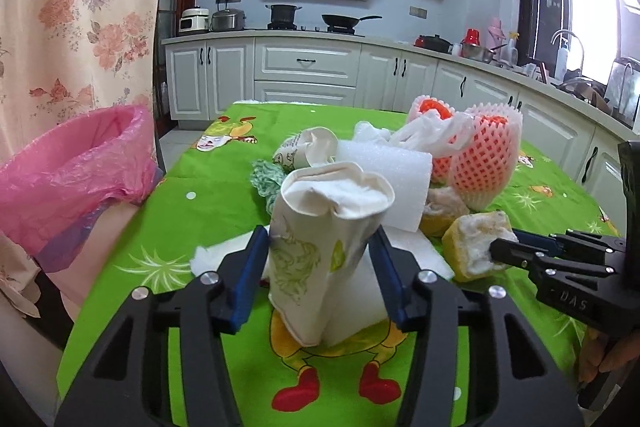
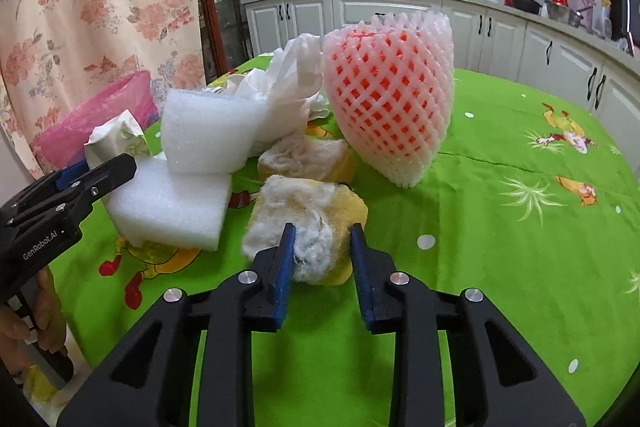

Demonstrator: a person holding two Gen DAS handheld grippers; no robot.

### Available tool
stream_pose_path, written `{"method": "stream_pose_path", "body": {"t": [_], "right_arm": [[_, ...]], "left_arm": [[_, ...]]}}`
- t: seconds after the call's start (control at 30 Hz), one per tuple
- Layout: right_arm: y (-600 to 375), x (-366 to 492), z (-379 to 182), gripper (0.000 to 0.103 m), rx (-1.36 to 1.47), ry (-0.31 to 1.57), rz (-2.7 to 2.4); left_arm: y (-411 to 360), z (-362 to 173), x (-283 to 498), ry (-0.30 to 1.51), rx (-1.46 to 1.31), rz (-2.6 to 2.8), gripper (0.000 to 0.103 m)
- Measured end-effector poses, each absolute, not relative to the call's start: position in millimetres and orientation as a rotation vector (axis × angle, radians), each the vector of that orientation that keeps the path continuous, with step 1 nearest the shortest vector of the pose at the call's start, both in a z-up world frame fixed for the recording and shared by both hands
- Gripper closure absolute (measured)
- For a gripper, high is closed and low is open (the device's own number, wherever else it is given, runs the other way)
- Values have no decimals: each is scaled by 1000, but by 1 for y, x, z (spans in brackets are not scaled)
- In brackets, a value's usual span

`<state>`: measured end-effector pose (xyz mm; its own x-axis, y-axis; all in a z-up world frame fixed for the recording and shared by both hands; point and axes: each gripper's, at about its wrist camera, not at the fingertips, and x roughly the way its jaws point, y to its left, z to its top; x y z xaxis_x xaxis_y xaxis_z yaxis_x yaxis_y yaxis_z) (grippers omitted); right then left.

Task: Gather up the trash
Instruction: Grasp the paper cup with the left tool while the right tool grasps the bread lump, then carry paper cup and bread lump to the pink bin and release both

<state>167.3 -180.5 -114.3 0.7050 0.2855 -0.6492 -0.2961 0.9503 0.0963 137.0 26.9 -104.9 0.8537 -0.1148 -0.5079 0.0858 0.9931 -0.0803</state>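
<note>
While the left gripper (image 1: 318, 259) clamps a crumpled paper cup (image 1: 320, 239), the right gripper (image 2: 322, 255) pinches fruit peel (image 2: 308, 223) (yellow, pithy).

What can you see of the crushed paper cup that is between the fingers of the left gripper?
The paper cup is off-white with a faint green drawing and a yellow spot on its side. Its rim is squashed and folded inward. It stands roughly upright, tilted slightly, on the green tablecloth, in front of white foam pieces. The left gripper is shut on it, with a blue pad pressing each side of the cup.
</note>
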Motion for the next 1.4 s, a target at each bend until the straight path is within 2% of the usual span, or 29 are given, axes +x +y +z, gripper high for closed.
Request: {"method": "stream_pose_path", "body": {"t": [0.17, 0.3, 1.4], "right_arm": [[-188, 168, -115, 77, 31, 735, 326], [-183, 159, -107, 82, -14, 675, 342], [-152, 107, -41, 82, -14, 520, 443]], "left_arm": [[34, -100, 131, 519, -71, -99, 56], [37, -95, 124, 493, -69, -85, 56], [46, -49, 60, 346, -24, -62, 56]]}}
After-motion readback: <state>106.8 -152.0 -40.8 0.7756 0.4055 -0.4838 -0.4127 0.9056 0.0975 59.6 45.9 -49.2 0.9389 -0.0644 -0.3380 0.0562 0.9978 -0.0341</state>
